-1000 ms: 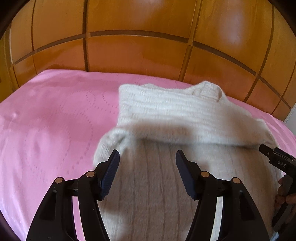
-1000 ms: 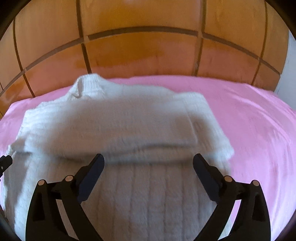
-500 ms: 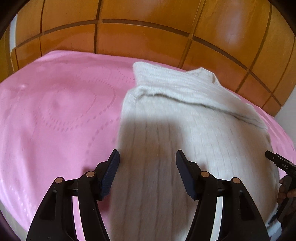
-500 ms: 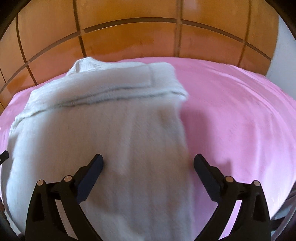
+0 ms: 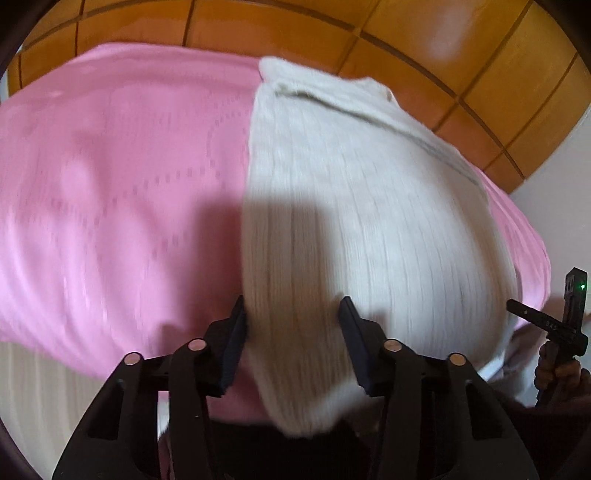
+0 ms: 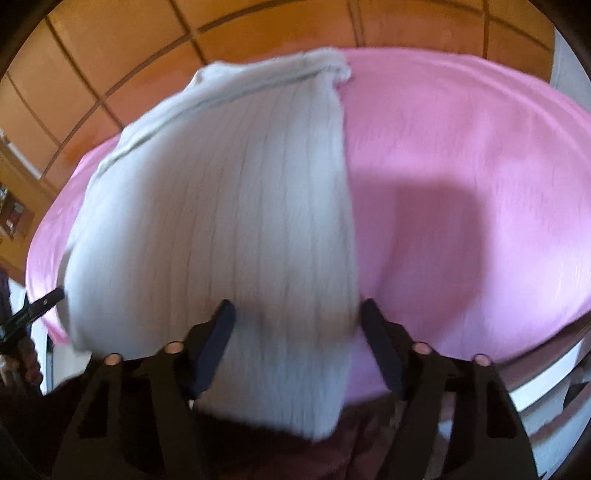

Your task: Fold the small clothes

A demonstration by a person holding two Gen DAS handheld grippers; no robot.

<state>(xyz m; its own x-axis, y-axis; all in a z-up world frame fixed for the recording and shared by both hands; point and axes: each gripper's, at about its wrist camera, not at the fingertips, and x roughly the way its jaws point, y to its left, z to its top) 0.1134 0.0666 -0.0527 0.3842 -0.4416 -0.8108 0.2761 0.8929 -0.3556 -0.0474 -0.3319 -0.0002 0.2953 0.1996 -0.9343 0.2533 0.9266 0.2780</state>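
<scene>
Pink bedspread (image 5: 110,184), sweater (image 5: 362,206) lengthwise toward headboard (image 5: 295,33)

The left gripper (image 5: 293,345) points forward with its two dark-padded fingers (image 5: 233,345) spread apart, nothing pinched between them. The right gripper (image 6: 297,345) is posed alike, its fingers (image 6: 382,350) set wider. At the right edge of the left wrist view, the person's right hand (image 5: 557,373) curls around the right gripper's handle.
</scene>
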